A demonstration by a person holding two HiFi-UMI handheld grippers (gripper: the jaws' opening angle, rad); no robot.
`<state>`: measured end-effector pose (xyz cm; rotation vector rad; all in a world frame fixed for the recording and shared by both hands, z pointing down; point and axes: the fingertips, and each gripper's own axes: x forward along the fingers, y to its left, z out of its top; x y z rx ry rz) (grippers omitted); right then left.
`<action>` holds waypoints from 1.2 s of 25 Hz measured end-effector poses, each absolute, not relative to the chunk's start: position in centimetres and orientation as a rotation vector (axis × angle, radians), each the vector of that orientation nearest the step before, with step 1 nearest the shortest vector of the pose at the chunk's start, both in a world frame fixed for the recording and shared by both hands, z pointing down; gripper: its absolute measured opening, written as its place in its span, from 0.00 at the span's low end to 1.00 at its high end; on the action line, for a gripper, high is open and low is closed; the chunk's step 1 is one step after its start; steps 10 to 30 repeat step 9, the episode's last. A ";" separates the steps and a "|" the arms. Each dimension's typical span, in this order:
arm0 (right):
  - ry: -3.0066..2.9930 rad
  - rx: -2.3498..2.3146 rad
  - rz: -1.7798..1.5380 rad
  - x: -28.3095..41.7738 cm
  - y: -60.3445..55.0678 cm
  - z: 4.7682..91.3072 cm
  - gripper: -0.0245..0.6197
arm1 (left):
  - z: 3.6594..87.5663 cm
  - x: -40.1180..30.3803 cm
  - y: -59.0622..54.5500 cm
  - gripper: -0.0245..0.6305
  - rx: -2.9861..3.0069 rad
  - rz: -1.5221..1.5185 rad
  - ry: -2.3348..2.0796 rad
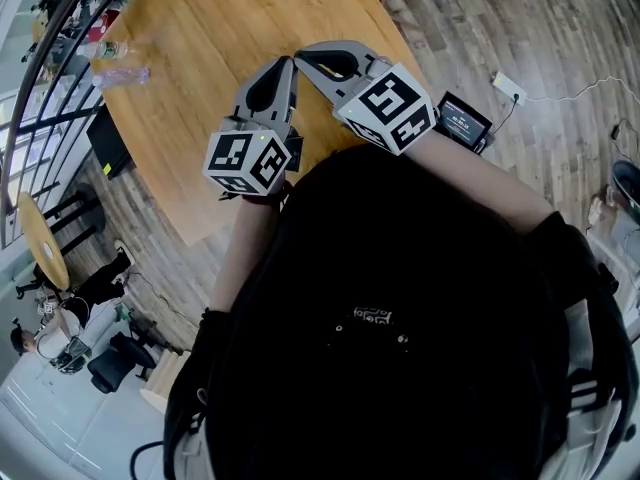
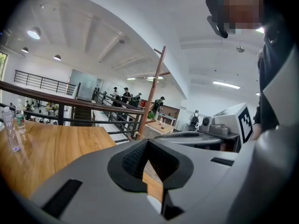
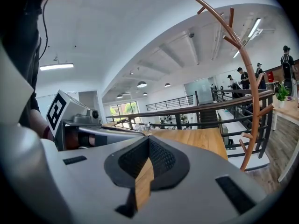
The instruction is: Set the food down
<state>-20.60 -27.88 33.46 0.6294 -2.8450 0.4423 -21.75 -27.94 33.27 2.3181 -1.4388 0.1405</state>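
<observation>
The left gripper (image 1: pixel 287 64) and right gripper (image 1: pixel 303 56) hover shut and empty over the wooden table (image 1: pixel 200 28), and I see no food anywhere, so the setting-down looks either finished or not started.

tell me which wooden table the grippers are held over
The big round table with the bottles on it, not the small one at lower left beyond the railing.
</observation>
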 end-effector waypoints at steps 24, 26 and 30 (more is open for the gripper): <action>-2.846 0.628 0.443 -20.6 -28.1 33.4 0.07 | 33.3 -21.7 -28.2 0.05 2.311 0.141 -1.436; -2.846 0.628 0.443 -20.6 -28.1 33.4 0.07 | 33.3 -21.7 -28.2 0.05 2.311 0.141 -1.436; -2.846 0.628 0.443 -20.6 -28.1 33.4 0.07 | 33.3 -21.7 -28.2 0.05 2.311 0.141 -1.436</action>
